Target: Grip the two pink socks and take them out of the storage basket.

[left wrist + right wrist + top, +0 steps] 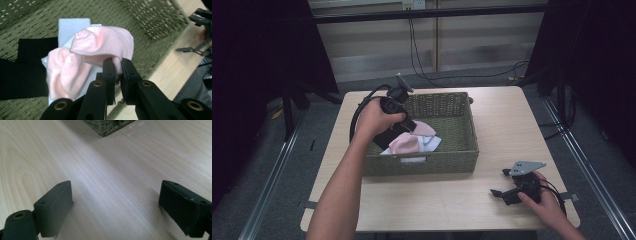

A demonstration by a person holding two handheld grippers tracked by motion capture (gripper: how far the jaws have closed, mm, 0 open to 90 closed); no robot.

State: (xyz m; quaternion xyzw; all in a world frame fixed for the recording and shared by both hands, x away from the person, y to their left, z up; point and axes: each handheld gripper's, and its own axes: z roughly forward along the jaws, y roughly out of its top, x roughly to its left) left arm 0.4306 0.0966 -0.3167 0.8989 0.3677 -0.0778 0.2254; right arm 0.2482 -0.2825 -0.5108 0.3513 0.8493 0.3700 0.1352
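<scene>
Pinching the pink cloth (100,47) between nearly closed jaws, your left gripper (118,66) reaches into the green woven basket (464,150) at the middle of the wooden table (502,115). The cloth bunches up over a light blue cloth (72,26), with a black cloth (30,67) lying beside them on the basket floor. Your right gripper (115,205) sits low over bare tabletop near the table's front right corner, its jaws spread wide and holding nothing, well apart from the basket, whose corner (107,126) shows just ahead.
</scene>
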